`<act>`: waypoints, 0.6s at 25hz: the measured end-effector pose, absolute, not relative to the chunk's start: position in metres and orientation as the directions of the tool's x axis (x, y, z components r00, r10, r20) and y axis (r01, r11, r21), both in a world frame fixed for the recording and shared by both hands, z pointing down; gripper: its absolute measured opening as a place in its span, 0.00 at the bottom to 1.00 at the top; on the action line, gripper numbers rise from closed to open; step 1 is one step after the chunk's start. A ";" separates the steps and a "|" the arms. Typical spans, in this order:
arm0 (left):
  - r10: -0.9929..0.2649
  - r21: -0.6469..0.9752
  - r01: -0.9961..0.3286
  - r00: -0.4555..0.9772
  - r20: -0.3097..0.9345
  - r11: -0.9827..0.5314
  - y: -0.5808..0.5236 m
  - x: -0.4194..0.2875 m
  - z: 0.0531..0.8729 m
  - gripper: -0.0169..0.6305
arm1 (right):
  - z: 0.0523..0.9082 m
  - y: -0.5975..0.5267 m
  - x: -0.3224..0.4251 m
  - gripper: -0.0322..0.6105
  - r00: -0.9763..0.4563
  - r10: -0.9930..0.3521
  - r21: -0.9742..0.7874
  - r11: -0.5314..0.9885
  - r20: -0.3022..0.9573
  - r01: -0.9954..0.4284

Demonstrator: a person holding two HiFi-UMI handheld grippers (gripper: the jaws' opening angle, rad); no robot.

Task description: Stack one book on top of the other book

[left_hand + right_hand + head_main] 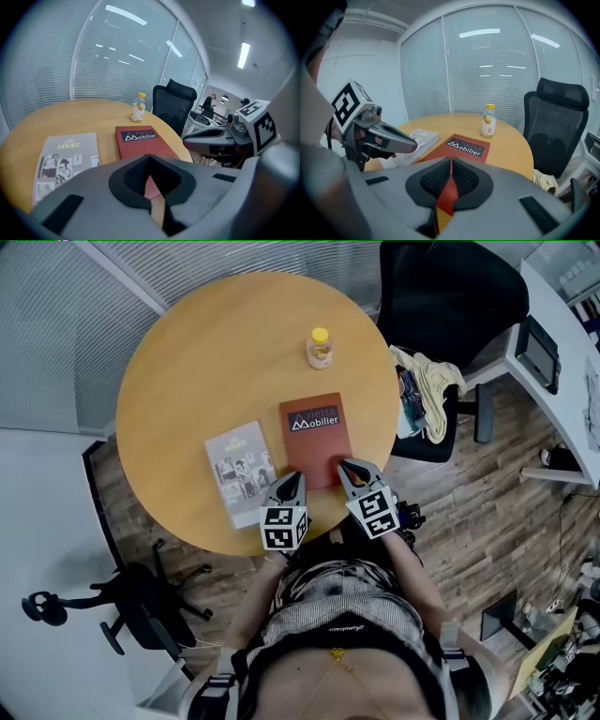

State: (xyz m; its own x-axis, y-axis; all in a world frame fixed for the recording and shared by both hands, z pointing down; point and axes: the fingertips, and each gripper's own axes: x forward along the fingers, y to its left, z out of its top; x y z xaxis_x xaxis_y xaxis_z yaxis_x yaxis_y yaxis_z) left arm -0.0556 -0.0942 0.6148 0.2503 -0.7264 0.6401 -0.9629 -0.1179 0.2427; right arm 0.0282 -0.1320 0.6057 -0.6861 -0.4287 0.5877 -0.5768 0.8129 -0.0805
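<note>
Two books lie side by side on the round wooden table (187,352). The red book (316,439) with a dark title band sits right of the grey magazine-like book (239,470). My left gripper (298,479) hovers shut between the two books at their near ends, nothing in it. My right gripper (344,468) is shut too, over the red book's near right corner. In the left gripper view the red book (140,143) and the grey book (68,159) lie ahead of the jaws. The right gripper view shows the red book (461,149) just ahead.
A small yellow-capped bottle (320,348) stands beyond the red book. A black office chair (441,306) with cloth and items on its seat stands right of the table. Another chair base (122,601) sits at the lower left. A desk (562,343) runs along the right.
</note>
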 end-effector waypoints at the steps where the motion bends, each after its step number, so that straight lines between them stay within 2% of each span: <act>1: -0.724 0.244 -0.963 0.250 0.643 -0.116 -0.094 -0.056 0.616 0.06 | 0.607 -0.132 0.029 0.09 -0.685 -0.428 -0.082 0.812 0.589 -0.578; 15: -0.699 0.262 -0.963 0.235 0.675 -0.070 -0.103 -0.065 0.635 0.06 | 0.631 -0.142 0.038 0.09 -0.646 -0.409 -0.128 0.775 0.645 -0.619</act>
